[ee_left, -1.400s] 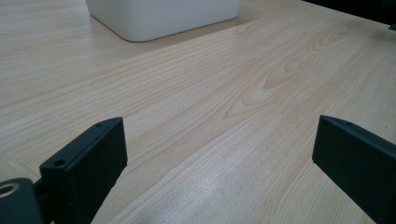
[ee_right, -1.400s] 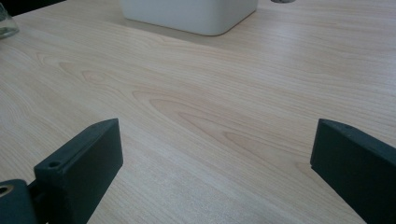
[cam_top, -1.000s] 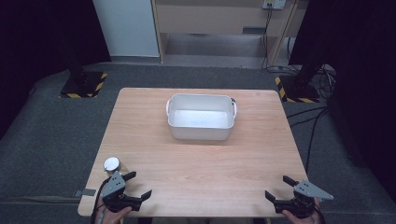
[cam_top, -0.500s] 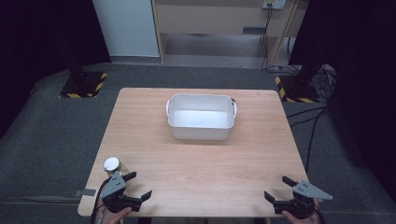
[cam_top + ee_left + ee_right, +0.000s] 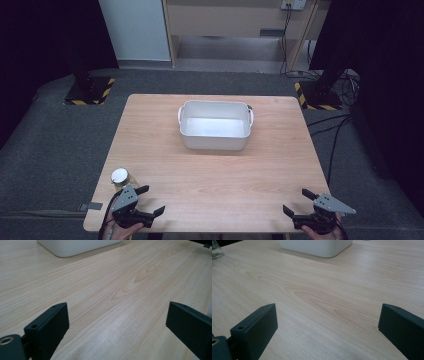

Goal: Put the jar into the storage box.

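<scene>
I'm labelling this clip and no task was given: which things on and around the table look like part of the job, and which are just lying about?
Likely in play (a guess):
- white tub, mid-table
- small white-lidded jar, beside the left gripper
- right gripper; both open, holding nothing

Just lying about:
- striped stand bases on the floor
- cables right of the table

We find no readable text, labels, brands or numbers on anything; only yellow-black hazard stripes (image 5: 91, 89) on floor bases.
</scene>
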{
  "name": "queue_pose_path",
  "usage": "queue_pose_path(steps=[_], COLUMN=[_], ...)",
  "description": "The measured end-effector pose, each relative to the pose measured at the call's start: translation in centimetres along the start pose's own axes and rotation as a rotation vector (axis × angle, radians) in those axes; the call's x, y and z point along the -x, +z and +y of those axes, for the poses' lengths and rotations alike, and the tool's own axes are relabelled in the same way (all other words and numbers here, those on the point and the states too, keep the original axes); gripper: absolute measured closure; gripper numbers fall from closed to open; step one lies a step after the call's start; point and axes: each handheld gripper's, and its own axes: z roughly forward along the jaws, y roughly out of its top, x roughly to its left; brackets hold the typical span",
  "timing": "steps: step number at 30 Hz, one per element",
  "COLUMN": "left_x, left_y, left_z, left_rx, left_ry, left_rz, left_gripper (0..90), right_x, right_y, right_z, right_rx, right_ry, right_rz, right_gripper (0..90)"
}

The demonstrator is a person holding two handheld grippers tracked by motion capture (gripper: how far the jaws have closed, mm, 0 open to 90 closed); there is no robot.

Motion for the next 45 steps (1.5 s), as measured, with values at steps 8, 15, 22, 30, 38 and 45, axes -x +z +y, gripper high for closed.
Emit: queue_pose_path(steps=[8,15,22,30,38,45], left_x=[0.2,0.3,0.2,-0.2,-1.1,-2.1], left_y=[-0.1,-0.8,-1.3,-2.1,-3.3,-4.4], left_z=[0.9,2.7,3.8,5.3,6.5,7.2], left_rx=[-0.017,-0.026,-0.044,-0.057,-0.053,-0.048], left_ry=[0.012,0.032,0.038,0.046,0.047,0.038], left_rz=[-0.009,-0.02,-0.027,-0.019,0.009,0.035], left_gripper=[3.7,3.8,3.5,3.6,3.7,3.8], right_x=[0.0,0.0,0.0,0.0,0.0,0.0], right_y=[0.0,0.1,0.1,0.1,0.1,0.1], right_z=[0.0,0.0,0.0,0.0,0.0,0.0], right_rx=[-0.001,-0.002,0.0,-0.001,-0.002,-0.003], right_ry=[-0.003,-0.002,-0.005,-0.004,-0.004,-0.005], right_rz=[0.001,0.0,0.001,0.002,0.002,0.002], right_gripper=[2.6,2.6,2.6,2.7,2.8,2.8])
